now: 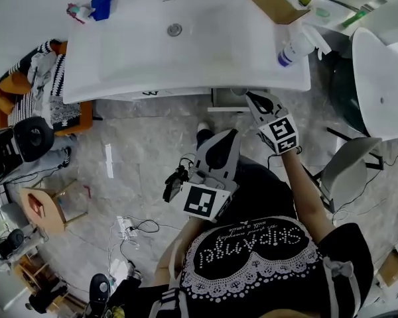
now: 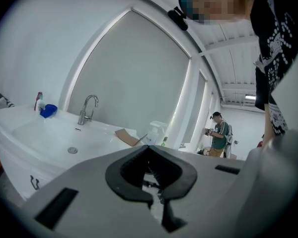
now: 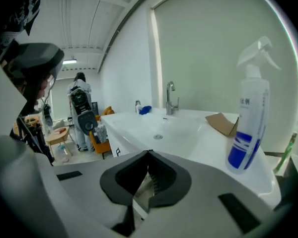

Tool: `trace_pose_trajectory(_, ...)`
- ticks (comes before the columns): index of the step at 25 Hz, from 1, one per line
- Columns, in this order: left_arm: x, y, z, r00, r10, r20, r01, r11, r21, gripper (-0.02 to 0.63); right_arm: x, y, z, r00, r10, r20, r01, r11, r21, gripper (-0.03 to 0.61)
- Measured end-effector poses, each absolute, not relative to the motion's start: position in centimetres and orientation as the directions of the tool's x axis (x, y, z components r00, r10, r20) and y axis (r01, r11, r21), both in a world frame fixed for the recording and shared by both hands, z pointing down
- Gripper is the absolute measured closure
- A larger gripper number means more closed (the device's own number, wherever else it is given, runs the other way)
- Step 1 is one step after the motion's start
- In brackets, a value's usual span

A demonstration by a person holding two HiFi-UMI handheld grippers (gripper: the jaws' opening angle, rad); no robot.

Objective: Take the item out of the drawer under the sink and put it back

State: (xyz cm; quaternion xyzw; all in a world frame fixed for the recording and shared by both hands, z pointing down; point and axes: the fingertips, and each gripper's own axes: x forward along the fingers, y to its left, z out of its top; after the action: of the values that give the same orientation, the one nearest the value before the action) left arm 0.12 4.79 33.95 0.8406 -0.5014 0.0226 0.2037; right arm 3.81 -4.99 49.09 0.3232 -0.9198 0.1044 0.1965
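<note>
White sink is filling the head view, and the right gripper is hovering at its front edge with jaws pressed together on nothing. The left gripper is hanging lower, near the person's waist, equally closed and empty. The item is showing in no view; it is probably sitting in the drawer, which seems to be the grey strip under the rim. So the fetching step is likely only beginning: a gripper is going to need lowering to the drawer front and opening. The spray bottle is carrying a blue label with small characters that are too blurred to read.
</note>
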Motion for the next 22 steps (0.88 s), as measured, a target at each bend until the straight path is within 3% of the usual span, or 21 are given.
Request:
trace_pose_trajectory(11,1.8,3.1,33.7,0.559,-0.804,0.203,-0.823,-0.508,0.254,0.611,5.5,-4.6,39.0,-0.69,-0.69,0.217,-0.721,0.681,-0.13,0.561)
trace_pose_trajectory(22,2.7,3.0,31.7,0.6,-0.79,0.126,-0.794,-0.567,0.221,0.611,9.9,-0.7,30.7,-0.579,-0.812,0.074,-0.807,0.559,-0.19,0.561)
